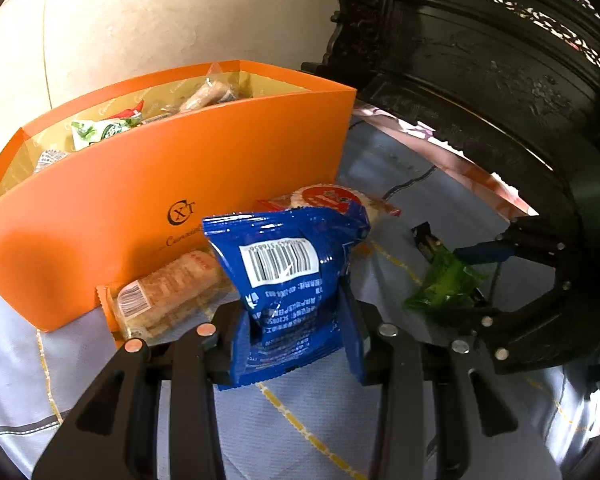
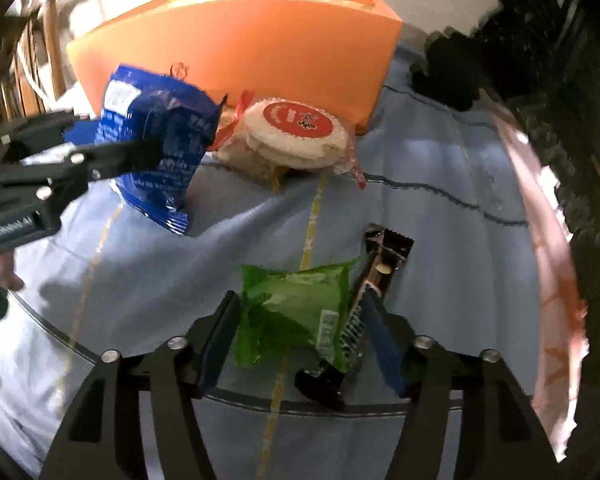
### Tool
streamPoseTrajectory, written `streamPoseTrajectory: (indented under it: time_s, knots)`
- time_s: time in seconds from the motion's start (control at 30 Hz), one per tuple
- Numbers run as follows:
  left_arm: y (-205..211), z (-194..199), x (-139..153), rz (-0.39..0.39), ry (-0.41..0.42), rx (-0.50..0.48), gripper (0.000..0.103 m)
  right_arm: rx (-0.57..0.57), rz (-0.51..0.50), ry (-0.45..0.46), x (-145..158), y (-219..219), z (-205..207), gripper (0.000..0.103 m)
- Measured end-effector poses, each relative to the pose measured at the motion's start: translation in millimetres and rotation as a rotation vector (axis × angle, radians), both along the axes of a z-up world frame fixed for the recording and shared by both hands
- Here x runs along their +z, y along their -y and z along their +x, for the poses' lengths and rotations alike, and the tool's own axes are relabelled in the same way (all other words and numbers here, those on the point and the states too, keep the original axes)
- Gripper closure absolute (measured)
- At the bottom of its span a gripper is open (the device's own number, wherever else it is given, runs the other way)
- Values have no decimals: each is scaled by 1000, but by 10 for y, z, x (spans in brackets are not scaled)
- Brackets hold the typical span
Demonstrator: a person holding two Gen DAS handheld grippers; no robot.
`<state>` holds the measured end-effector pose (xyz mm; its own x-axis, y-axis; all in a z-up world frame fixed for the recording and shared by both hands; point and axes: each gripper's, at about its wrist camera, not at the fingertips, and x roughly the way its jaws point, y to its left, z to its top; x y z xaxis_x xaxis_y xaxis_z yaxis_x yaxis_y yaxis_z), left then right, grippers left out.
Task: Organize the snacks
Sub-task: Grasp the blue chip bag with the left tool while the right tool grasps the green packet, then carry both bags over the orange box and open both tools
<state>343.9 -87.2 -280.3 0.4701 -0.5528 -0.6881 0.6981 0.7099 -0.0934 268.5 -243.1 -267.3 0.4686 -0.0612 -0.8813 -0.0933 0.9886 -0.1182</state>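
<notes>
My left gripper (image 1: 296,320) is shut on a blue snack packet (image 1: 288,256), barcode side up, held just in front of the orange box (image 1: 180,184). The box is open at the top with several wrapped snacks inside. A biscuit pack (image 1: 168,292) lies against its front wall. A round cracker pack with a red label (image 2: 296,132) sits by the box's right corner. My right gripper (image 2: 300,332) is shut on a green packet (image 2: 296,304). A dark packet (image 2: 384,260) lies against the green one on its right, partly between the fingers.
Everything rests on a blue-grey cloth (image 2: 440,184) with yellow and dark lines. A pink cloth edge (image 2: 548,240) borders it on the right. Dark carved wooden furniture (image 1: 480,60) stands close behind and to the right. Wooden chair rails (image 2: 40,60) show at the far left.
</notes>
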Motion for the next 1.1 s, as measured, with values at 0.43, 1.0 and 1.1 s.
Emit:
streamPoseTrajectory:
  time_s: [0.43, 1.0, 1.1]
  knots:
    - [-413, -326, 637, -246, 37, 18, 66, -37, 217, 189, 826, 200, -366, 63]
    - [-1072, 118, 1948, -282, 201, 202, 66, 68, 212, 418, 2304, 37, 240, 63]
    - [-1003, 338, 2219, -262, 228, 224, 66, 78, 229, 445, 2645, 28, 601, 63]
